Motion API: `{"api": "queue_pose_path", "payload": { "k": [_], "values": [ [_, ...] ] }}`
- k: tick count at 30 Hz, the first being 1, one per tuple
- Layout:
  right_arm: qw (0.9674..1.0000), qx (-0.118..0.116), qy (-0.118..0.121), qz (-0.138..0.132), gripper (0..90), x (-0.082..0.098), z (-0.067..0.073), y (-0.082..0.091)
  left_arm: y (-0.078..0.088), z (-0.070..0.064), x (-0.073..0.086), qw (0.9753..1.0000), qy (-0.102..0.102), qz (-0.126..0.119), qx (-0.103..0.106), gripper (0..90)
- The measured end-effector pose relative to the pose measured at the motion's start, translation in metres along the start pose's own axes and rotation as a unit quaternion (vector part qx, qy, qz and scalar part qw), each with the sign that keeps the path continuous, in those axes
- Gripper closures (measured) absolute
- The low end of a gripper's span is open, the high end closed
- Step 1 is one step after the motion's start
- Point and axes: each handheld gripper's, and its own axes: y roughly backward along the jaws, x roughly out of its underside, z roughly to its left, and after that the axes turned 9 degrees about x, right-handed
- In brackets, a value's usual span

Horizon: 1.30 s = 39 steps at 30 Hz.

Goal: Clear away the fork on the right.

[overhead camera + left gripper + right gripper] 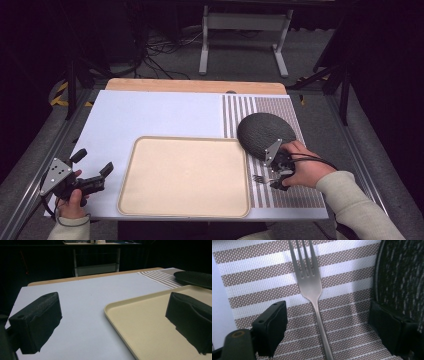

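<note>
fork (312,290) | silver, flat on striped placemat (249,282) | beside dark plate (402,272)

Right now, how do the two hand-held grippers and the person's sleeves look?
Each black hand-held gripper, left and right, has two blocky matte black jaws, a grey three-cornered plate on top and a thin black trailing cable. The person wears light cream long sleeves with ribbed cuffs.

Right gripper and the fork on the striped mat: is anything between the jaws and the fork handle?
Nothing visible. The right gripper has its jaws spread either side of the fork, whose handle lies bare on the striped mat. The dark plate sits beside one jaw, not between.
</note>
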Motion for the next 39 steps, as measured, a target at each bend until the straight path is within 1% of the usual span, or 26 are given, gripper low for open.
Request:
{"api": "queue_pose_path", "payload": {
  "k": [1, 2, 3, 4, 5, 7, 8, 9, 10, 12, 13, 14, 15, 17, 18, 20, 23, 25, 32, 33, 35, 37, 39],
  "values": [
    [1.0000, -0.003, 0.002, 0.002, 21.0, 0.0001, 0.0000, -0.0002, 0.0001, 0.0003, 0.0000, 1.0000, -0.001, 0.000, 0.000, 0.9],
    [1.0000, -0.003, 0.002, 0.002, 21.0, 0.0001, 0.0000, -0.0002, 0.0001, 0.0003, 0.0000, 1.0000, -0.001, 0.000, 0.000, 0.9],
    [0.9999, -0.006, 0.007, 0.005, 24.7, 0.0002, 0.0000, -0.0001, 0.0002, 0.0005, 0.0000, 1.0000, 0.000, -0.001, -0.001, 0.9],
    [0.9998, -0.006, 0.010, 0.016, 30.1, 0.0005, 0.0001, 0.0004, 0.0003, 0.0005, 0.0000, 1.0000, 0.000, -0.002, -0.001, 0.9],
    [0.9995, -0.006, 0.024, 0.019, 33.5, 0.0006, -0.0009, -0.0002, 0.0006, 0.0006, -0.0002, 1.0000, 0.000, 0.000, -0.001, 0.9],
    [0.9982, -0.009, 0.042, 0.041, 38.5, 0.0012, -0.0001, -0.0001, 0.0005, 0.0006, -0.0001, 1.0000, -0.001, 0.000, -0.001, 0.9],
    [0.9978, -0.011, 0.051, 0.041, 41.4, 0.0014, -0.0003, -0.0008, 0.0004, 0.0006, 0.0000, 1.0000, 0.000, 0.000, -0.001, 0.9],
    [0.9972, -0.016, 0.056, 0.046, 46.2, 0.0020, -0.0001, -0.0017, 0.0002, 0.0006, 0.0002, 1.0000, 0.000, -0.001, -0.001, 0.9],
    [0.9963, -0.021, 0.059, 0.059, 50.0, 0.0020, 0.0003, -0.0013, 0.0001, 0.0005, 0.0002, 1.0000, 0.000, -0.001, -0.001, 0.9],
    [0.9947, -0.019, 0.074, 0.069, 53.8, 0.0022, 0.0003, -0.0023, 0.0002, 0.0004, 0.0000, 1.0000, -0.001, 0.000, 0.000, 0.9],
    [0.9933, -0.021, 0.082, 0.079, 58.1, 0.0020, -0.0004, -0.0025, 0.0002, 0.0004, 0.0000, 1.0000, -0.001, 0.000, 0.000, 0.9],
    [0.9933, -0.021, 0.082, 0.079, 58.1, 0.0020, -0.0004, -0.0025, 0.0002, 0.0003, 0.0000, 1.0000, -0.001, 0.000, 0.000, 0.9],
    [0.9927, -0.021, 0.085, 0.084, 60.3, 0.0022, -0.0004, -0.0030, 0.0002, 0.0003, 0.0000, 1.0000, -0.001, 0.000, 0.000, 0.9],
    [0.9905, -0.020, 0.097, 0.096, 66.3, 0.0017, -0.0015, -0.0033, 0.0002, 0.0001, 0.0001, 1.0000, 0.000, 0.000, 0.000, 0.9],
    [0.9899, -0.023, 0.099, 0.098, 69.5, 0.0019, -0.0021, -0.0038, 0.0002, 0.0001, 0.0000, 1.0000, 0.000, 0.001, 0.000, 0.9],
    [0.9879, -0.023, 0.110, 0.106, 75.2, 0.0013, -0.0028, -0.0037, 0.0001, 0.0003, 0.0001, 1.0000, -0.001, 0.001, 0.000, 0.9],
    [0.9868, -0.029, 0.119, 0.106, 81.2, 0.0013, -0.0036, -0.0051, -0.0001, 0.0004, 0.0004, 1.0000, 0.000, 0.001, 0.000, 0.9],
    [0.9863, -0.035, 0.123, 0.104, 82.8, 0.0015, -0.0037, -0.0060, -0.0007, 0.0002, 0.0006, 1.0000, -0.002, 0.001, 0.001, 0.9],
    [0.9855, -0.038, 0.128, 0.105, 83.6, 0.0018, -0.0036, -0.0069, -0.0002, -0.0004, 0.0001, 1.0000, -0.003, 0.000, 0.000, 0.9],
    [0.9849, -0.037, 0.131, 0.108, 83.6, 0.0012, -0.0036, -0.0066, -0.0001, -0.0003, 0.0001, 1.0000, -0.003, 0.000, 0.000, 0.9],
    [0.9847, -0.036, 0.131, 0.109, 83.6, 0.0010, -0.0034, -0.0065, -0.0002, -0.0005, 0.0001, 1.0000, -0.003, 0.000, 0.000, 0.9],
    [0.9853, -0.034, 0.127, 0.109, 83.7, 0.0012, -0.0032, -0.0064, -0.0002, -0.0004, 0.0001, 1.0000, -0.003, 0.001, 0.001, 0.9],
    [0.9867, -0.033, 0.121, 0.103, 83.9, 0.0021, -0.0032, -0.0056, -0.0005, -0.0004, 0.0004, 1.0000, -0.003, 0.001, 0.002, 0.9]
  ]
}}
